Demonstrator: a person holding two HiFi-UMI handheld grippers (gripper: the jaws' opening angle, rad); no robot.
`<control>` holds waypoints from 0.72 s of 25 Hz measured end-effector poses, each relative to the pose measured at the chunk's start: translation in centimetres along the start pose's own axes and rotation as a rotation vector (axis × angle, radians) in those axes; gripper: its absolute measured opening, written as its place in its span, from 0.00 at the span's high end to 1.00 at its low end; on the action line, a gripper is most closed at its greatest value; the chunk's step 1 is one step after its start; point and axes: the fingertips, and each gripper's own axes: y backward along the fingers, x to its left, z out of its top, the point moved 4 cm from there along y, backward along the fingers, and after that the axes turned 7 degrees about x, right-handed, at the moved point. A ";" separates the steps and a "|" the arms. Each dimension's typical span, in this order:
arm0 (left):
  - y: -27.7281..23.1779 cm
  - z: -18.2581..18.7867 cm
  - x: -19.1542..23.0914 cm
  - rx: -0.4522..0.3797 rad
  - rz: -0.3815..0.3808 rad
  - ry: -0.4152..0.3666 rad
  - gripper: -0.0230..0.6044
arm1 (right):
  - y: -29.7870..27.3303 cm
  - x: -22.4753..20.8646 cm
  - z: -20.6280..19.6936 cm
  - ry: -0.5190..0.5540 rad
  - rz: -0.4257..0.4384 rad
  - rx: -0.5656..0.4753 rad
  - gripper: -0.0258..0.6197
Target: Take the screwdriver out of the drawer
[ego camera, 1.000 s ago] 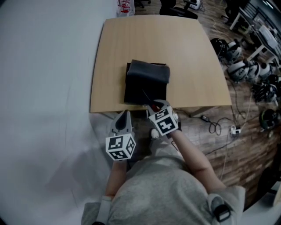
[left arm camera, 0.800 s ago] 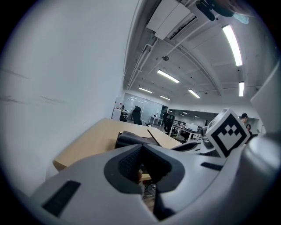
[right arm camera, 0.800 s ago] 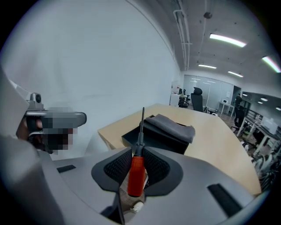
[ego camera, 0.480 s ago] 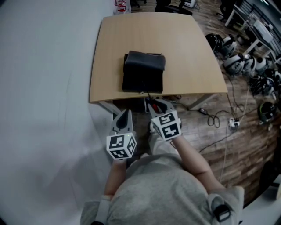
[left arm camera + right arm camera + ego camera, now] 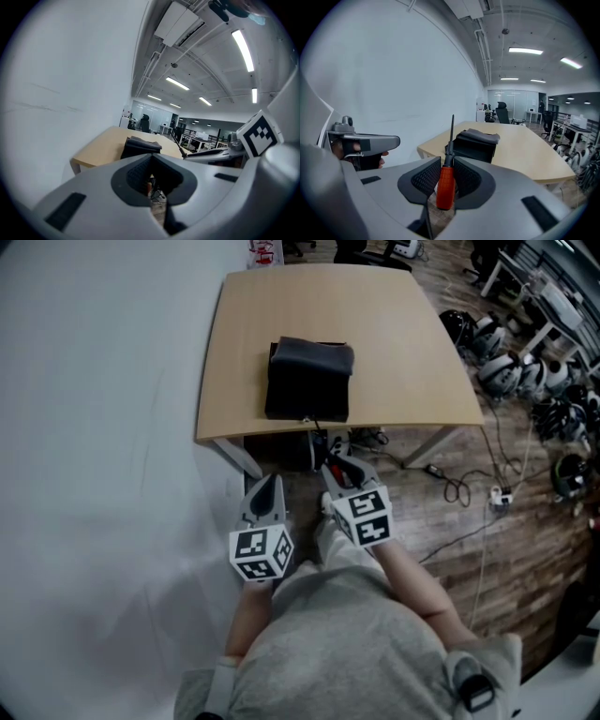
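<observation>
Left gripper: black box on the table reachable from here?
Probably not yet. The left gripper hangs short of the table edge, over floor, with the black box further in. Nothing blocks it; a step forward should do.

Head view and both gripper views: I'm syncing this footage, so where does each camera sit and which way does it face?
Head view: on the person's head, facing steeply down at the table, black box, both forearms, left gripper and right gripper.
Left gripper view: rides that gripper, facing along its empty jaws toward the table; the right gripper at right.
Right gripper view: faces the table along jaws shut on the screwdriver; left gripper at left.
Shared: all show the black box.
</observation>
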 end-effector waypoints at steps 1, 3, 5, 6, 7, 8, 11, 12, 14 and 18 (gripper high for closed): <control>0.4 -0.2 0.0 0.000 0.000 0.001 0.96 | 0.4 0.2 -0.3 0.008 -0.006 0.001 0.83; 1.2 -0.7 -0.2 0.001 0.000 0.002 0.96 | 1.2 0.7 -0.8 0.010 -0.012 -0.004 0.83; 1.9 -1.2 -0.5 0.001 0.000 0.003 0.96 | 2.0 1.4 -1.3 -0.003 -0.009 -0.014 0.83; 2.3 -1.4 -0.6 0.001 0.000 0.003 0.96 | 2.5 1.8 -1.6 -0.009 -0.006 -0.015 0.83; 2.6 -1.6 -0.7 0.001 -0.001 0.002 0.96 | 2.9 2.1 -1.9 -0.010 -0.005 -0.013 0.83; 3.0 -1.7 -0.8 0.000 -0.001 0.001 0.96 | 3.3 2.3 -2.1 -0.008 -0.006 -0.015 0.83; 3.8 -2.2 -1.0 0.001 0.000 -0.001 0.96 | 4.0 2.9 -2.6 -0.010 -0.007 -0.038 0.83; 4.1 -2.4 -1.0 0.000 0.000 -0.002 0.96 | 4.2 3.1 -2.7 -0.017 -0.004 -0.042 0.83; 4.5 -2.6 -1.0 -0.002 0.000 -0.003 0.96 | 4.6 3.5 -2.8 -0.037 0.001 -0.052 0.83; 4.7 -2.4 -1.0 -0.006 -0.002 -0.006 0.97 | 4.9 3.5 -2.6 -0.051 -0.009 -0.069 0.83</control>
